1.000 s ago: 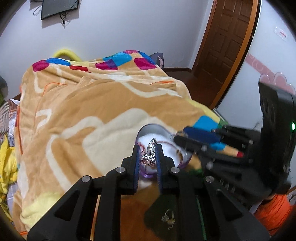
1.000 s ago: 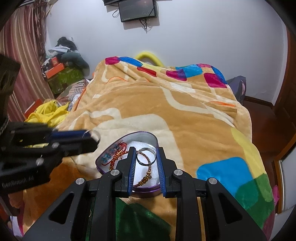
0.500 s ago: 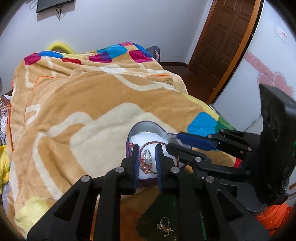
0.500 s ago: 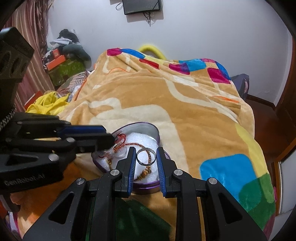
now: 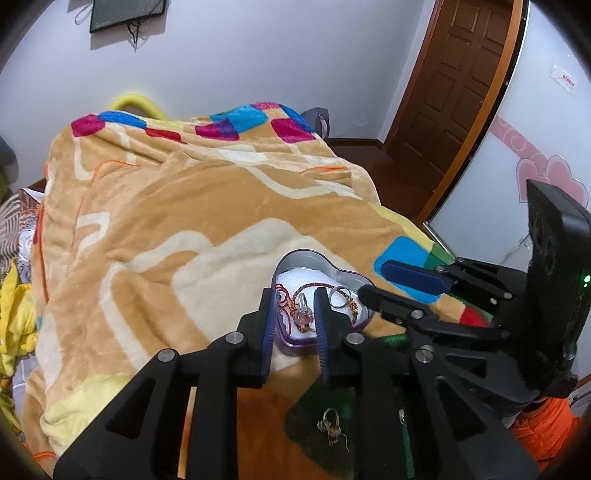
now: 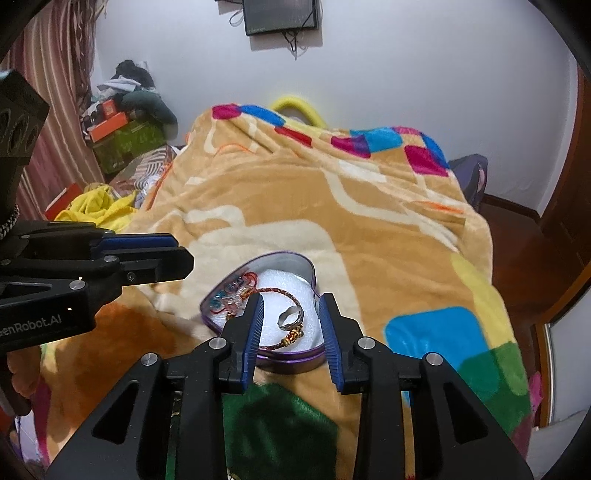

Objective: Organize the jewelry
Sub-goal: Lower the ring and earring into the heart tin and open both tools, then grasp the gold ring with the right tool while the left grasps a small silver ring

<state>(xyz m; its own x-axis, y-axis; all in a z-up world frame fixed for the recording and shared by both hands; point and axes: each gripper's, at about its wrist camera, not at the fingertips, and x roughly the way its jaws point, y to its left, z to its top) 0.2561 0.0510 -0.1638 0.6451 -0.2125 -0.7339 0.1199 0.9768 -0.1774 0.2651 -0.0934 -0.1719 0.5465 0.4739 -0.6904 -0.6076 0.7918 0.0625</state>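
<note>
A purple heart-shaped tin with white foam inside sits on the blanket. In it lie a red braided bracelet, a silver ring, a sparkly pendant and blue-beaded pieces. My left gripper is open just above the tin, the pendant lying between its fingers. My right gripper is open over the tin, the ring lying free between its fingers. A small gold earring lies on the blanket under my left gripper.
The tin rests on an orange patterned blanket covering a bed. A brown door stands at the right. Clothes and boxes pile at the far left beside a striped curtain. A screen hangs on the wall.
Both grippers opened. The left let the pendant drop into the tin; the right let the ring drop onto the foam. Both grippers drew back slightly.
</note>
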